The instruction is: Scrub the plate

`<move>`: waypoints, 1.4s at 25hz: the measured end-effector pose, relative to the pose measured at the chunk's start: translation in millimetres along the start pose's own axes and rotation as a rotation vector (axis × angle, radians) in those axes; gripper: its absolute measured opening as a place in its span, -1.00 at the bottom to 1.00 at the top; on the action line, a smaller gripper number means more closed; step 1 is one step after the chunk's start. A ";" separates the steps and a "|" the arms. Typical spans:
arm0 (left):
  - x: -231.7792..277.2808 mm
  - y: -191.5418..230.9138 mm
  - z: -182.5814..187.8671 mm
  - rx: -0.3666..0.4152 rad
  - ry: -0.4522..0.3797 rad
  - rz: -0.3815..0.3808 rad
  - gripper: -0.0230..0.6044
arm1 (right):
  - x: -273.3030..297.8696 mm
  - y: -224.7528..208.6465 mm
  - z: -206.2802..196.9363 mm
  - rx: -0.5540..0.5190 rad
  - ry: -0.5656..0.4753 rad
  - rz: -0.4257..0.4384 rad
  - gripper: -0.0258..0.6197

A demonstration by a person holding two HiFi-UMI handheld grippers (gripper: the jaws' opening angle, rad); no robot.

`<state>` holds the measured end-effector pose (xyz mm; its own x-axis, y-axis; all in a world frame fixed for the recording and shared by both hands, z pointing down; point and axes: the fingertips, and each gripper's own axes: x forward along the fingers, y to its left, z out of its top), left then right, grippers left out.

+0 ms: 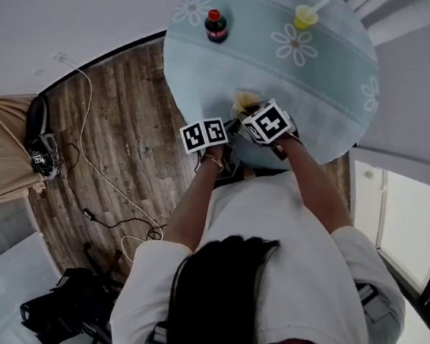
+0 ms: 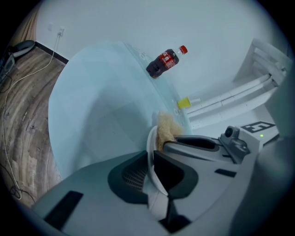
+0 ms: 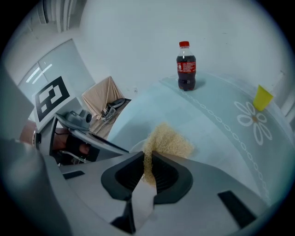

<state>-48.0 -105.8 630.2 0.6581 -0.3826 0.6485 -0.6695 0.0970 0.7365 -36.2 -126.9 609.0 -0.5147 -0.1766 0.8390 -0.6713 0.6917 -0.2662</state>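
Two grips: left fingers (image 2: pixel 131 177) nip plate (image 2: pixel 150 144) (edgewise), right fingers (image 3: pixel 169 174) scrubber (image 3: pixel 168 140).

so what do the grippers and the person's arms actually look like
Both the left gripper and the right gripper are grey moulded plastic with black ribbed pads. Each carries a cube of black-and-white square markers: left cube, right cube. The person wears a white short-sleeved T-shirt and what looks like a thin bracelet on the left wrist.
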 end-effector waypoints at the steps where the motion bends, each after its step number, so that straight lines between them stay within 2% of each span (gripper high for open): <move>1: 0.8 -0.3 0.0 0.000 -0.001 -0.002 -0.78 | 0.7 1.4 -0.3 0.020 0.002 0.024 -0.73; 4: 2.8 -0.7 -0.1 -0.002 0.000 -0.005 -0.79 | 1.2 3.8 0.2 0.082 0.002 0.077 -0.73; 12: 1.0 0.3 0.8 -0.002 0.007 -0.025 -0.79 | -3.0 13.7 -11.0 0.075 0.030 0.129 -0.73; 18: 1.1 0.3 0.1 0.002 0.012 -0.026 -0.79 | -9.8 24.6 -25.5 0.085 0.012 0.228 -0.73; 35: 1.0 1.7 0.3 -0.008 -0.014 0.001 -0.79 | -17.2 37.5 -37.2 0.046 0.003 0.213 -0.73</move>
<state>-48.6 -106.3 632.0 0.6526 -0.3957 0.6461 -0.6670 0.1044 0.7377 -32.7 -71.9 602.2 -0.6460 -0.0273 0.7629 -0.5712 0.6802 -0.4594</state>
